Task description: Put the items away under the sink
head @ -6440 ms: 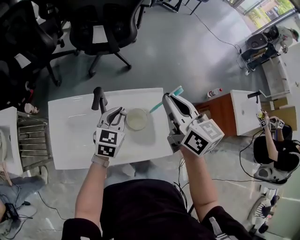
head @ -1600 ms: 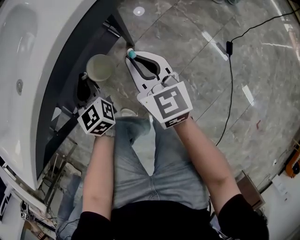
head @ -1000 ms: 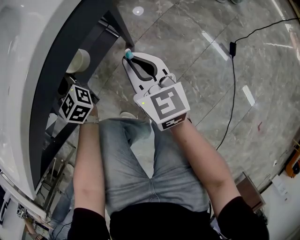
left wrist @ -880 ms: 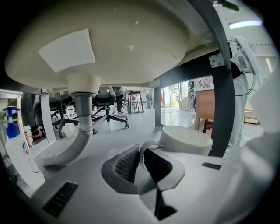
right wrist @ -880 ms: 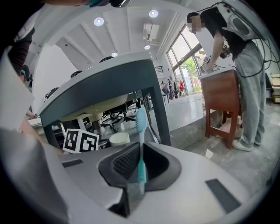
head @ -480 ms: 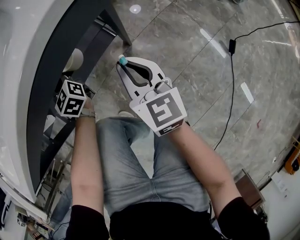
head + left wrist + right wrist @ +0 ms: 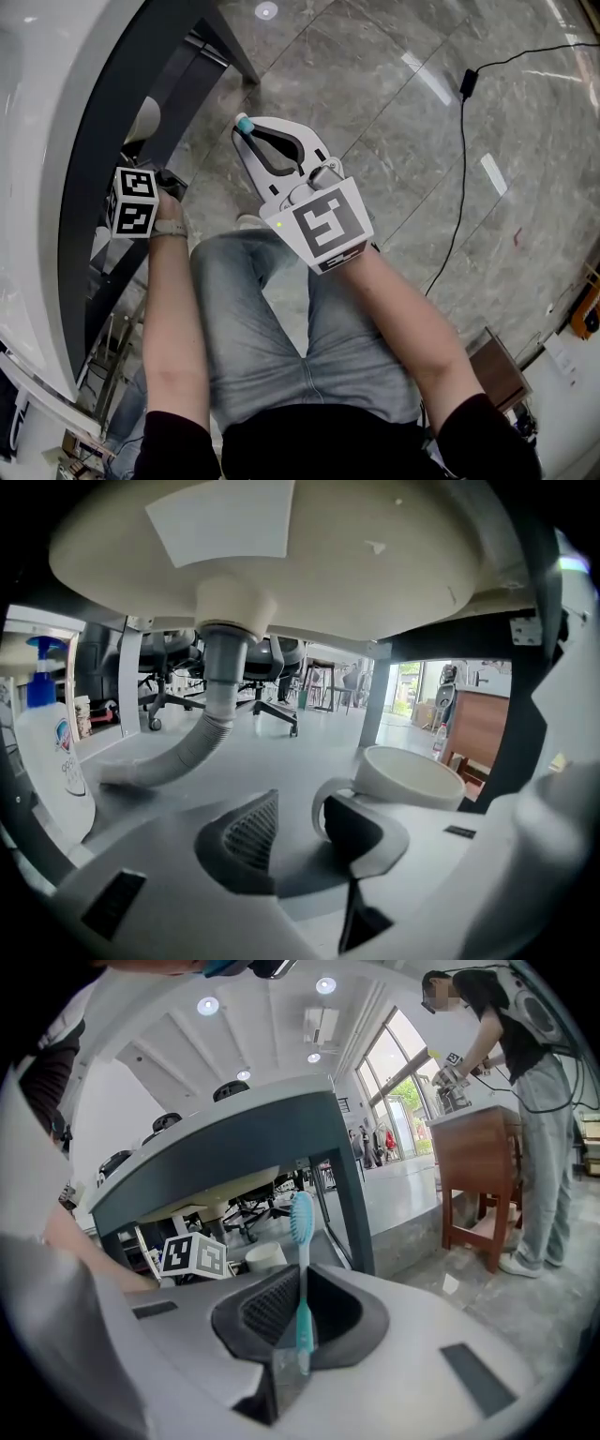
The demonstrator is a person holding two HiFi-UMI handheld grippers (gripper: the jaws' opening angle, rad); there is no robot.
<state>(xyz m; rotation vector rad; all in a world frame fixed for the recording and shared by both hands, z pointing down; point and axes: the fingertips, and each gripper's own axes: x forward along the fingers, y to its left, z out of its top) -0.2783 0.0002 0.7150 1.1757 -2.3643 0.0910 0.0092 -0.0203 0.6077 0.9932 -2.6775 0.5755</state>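
Observation:
A cream mug (image 7: 410,776) stands on the shelf under the sink, its handle toward me. My left gripper (image 7: 302,834) is open just short of it. Its jaws have just been opening, and the handle sits close by the right pad (image 7: 361,829) without being pressed. In the head view only the left marker cube (image 7: 134,202) shows beside the dark sink frame (image 7: 112,141), with a sliver of the mug (image 7: 142,119) beyond it. My right gripper (image 7: 300,1314) is shut on a teal toothbrush (image 7: 301,1241), bristles upward, held outside the frame over the floor (image 7: 246,126).
A grey drain hose (image 7: 197,738) curves down from the basin's underside. A bottle with a blue pump (image 7: 45,747) stands at the shelf's left. A black cable (image 7: 459,187) runs across the stone floor. Farther off, a person (image 7: 511,1101) works at a wooden cabinet (image 7: 473,1176).
The left marker cube has rolled and slid slightly lower along the sink frame. The mug stays under the sink. The right gripper keeps still with the toothbrush.

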